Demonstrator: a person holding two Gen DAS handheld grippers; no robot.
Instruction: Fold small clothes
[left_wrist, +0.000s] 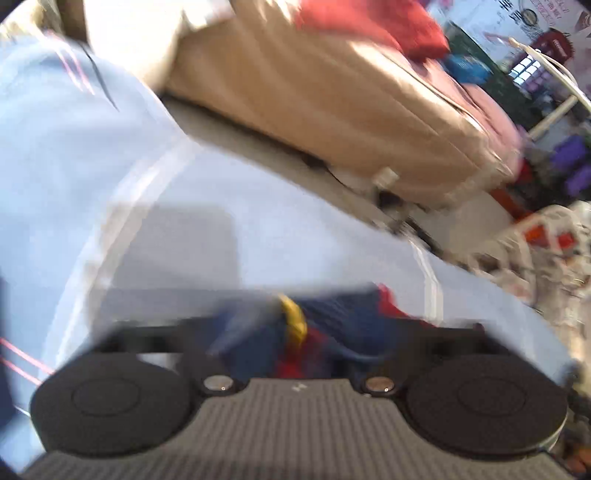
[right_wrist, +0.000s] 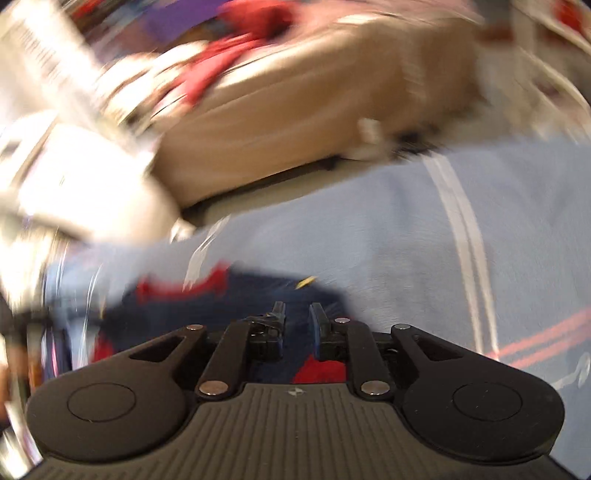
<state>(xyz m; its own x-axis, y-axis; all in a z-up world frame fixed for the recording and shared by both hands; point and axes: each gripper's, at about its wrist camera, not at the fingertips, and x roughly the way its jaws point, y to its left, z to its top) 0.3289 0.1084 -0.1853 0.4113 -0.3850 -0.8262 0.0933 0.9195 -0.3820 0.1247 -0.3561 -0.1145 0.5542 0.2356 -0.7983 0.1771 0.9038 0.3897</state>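
Two claws hang over a light blue sheet (right_wrist: 388, 236): the left claw (left_wrist: 295, 332) spread wide, the right claw (right_wrist: 297, 314) slightly apart, pinching nothing. A small navy-and-red garment (right_wrist: 229, 295) lies under both. A beige mattress (left_wrist: 314, 110) borders the far edge, leaving a narrow gap.

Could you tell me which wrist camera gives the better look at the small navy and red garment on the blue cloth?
The left wrist view: the navy and red garment fills its lower middle, yellow trim visible. The right wrist view shows it blurred, partly behind the right gripper.
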